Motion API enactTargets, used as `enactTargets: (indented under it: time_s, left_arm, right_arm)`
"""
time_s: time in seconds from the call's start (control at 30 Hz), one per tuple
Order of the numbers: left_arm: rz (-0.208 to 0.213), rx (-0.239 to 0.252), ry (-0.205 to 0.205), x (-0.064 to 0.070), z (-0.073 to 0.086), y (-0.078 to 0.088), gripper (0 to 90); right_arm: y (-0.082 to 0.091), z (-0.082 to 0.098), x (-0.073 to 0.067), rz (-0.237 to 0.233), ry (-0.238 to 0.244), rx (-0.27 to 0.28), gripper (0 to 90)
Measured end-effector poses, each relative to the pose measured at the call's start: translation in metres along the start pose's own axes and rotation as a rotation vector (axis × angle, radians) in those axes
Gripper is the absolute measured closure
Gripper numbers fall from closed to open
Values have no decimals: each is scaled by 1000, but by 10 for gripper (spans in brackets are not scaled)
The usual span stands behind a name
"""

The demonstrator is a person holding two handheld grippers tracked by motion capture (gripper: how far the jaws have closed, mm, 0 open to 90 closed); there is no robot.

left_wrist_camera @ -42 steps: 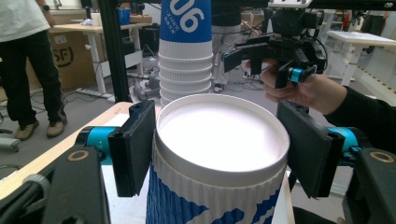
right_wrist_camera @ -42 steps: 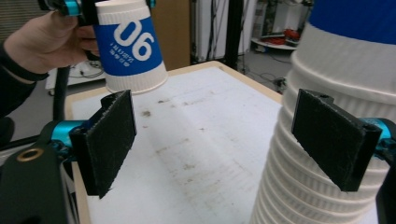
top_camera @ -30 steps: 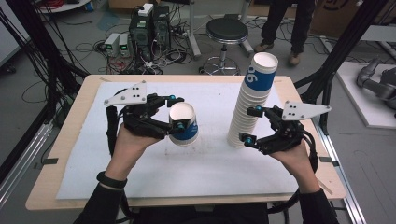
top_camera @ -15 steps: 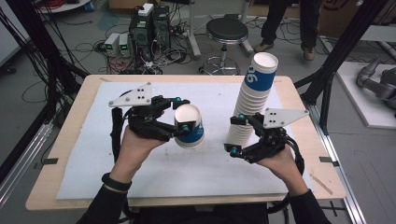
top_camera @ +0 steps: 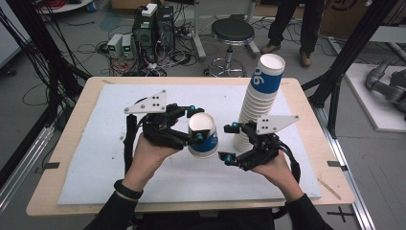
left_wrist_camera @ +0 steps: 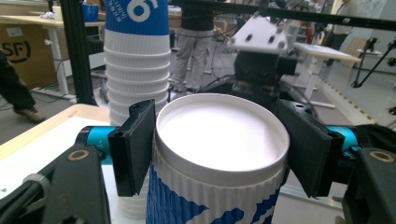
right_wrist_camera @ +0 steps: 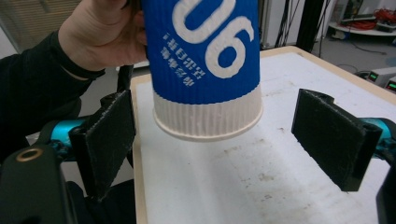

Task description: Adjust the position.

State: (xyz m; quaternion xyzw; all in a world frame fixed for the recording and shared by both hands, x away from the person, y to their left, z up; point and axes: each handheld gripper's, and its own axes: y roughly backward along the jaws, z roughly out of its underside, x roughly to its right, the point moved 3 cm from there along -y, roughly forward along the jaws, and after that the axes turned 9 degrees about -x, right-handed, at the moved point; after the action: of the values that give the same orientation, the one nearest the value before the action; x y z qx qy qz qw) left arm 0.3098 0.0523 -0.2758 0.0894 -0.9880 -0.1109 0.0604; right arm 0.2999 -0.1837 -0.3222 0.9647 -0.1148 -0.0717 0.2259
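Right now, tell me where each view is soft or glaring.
High view: evenly lit, slightly soft throughout. Left gripper view: the cup rim is fairly sharp, its white inside nearly blown out, the background blurred. Right gripper view: the hand at the top edge is soft.

My two grippers are black, each with teal collars behind flat black pads. The left gripper [top_camera: 195,125] carries a grey three-cornered plate [top_camera: 146,103] with small dark screw holes; the right gripper [top_camera: 230,142] has the same kind of plate [top_camera: 276,123]. Brass-ringed screws sit in the jaw arms. Thick black cables [top_camera: 129,139] loop off both grippers. My sleeves [top_camera: 114,214] are black, and there's a black band [top_camera: 128,189] on my left wrist.
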Motion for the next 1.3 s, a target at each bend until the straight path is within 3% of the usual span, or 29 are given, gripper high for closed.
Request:
enactTargets:
  time_s: [0.13, 0.47, 0.9, 1.13, 1.3]
  left_arm:
    - [6, 9, 12, 1, 1, -3, 308]
    - [35, 19, 14, 7, 2, -13, 309]
    - [60, 36, 18, 9, 3, -18, 310]
    - [68, 21, 16, 8, 3, -18, 304]
    - [80, -18, 17, 7, 1, -16, 254]
  right_arm:
    - [-9, 0, -3, -28, 1, -6, 140]
    - [-21, 1, -3, -36, -23, -29, 135]
    - [-21, 2, -5, -34, 26, -55, 178]
    - [-19, 2, -4, -38, 34, -65, 194]
    - [-17, 2, -3, -46, 31, -63, 194]
